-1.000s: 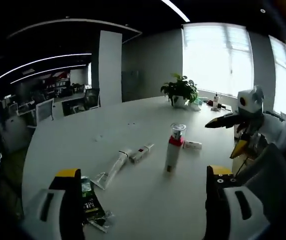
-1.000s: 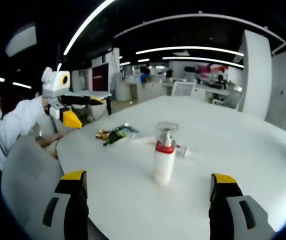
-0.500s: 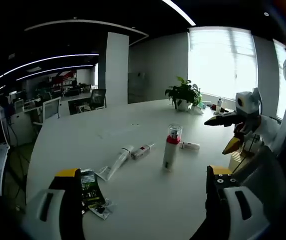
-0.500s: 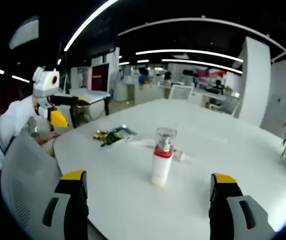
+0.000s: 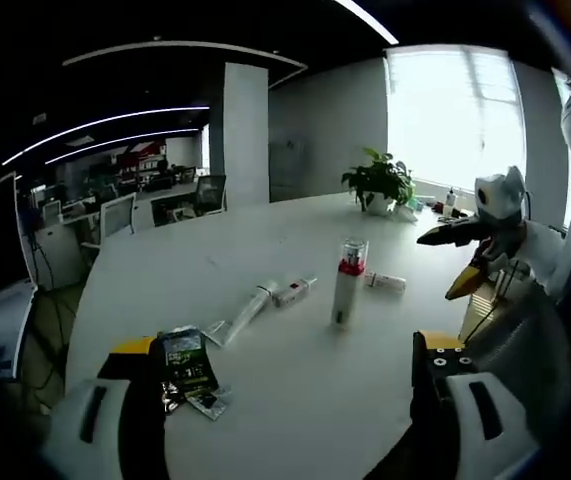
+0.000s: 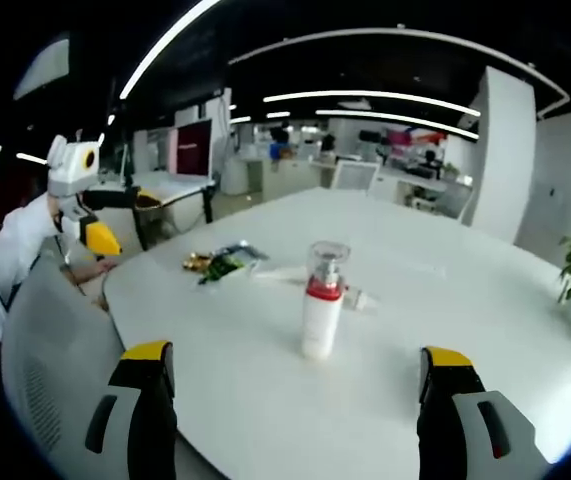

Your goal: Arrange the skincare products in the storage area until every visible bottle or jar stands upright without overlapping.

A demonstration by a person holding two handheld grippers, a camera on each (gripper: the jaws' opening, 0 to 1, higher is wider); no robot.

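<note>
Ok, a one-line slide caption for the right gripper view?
Open right gripper facing an upright pump bottle on the white table, sachets beyond.

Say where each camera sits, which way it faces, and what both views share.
Left gripper view: rides the left gripper, facing across the white table toward the windows; the right gripper shows at right.
Right gripper view: rides the right gripper, facing the office; the left gripper and a sleeve show at left.
Shared: upright pump bottle, sachets.
</note>
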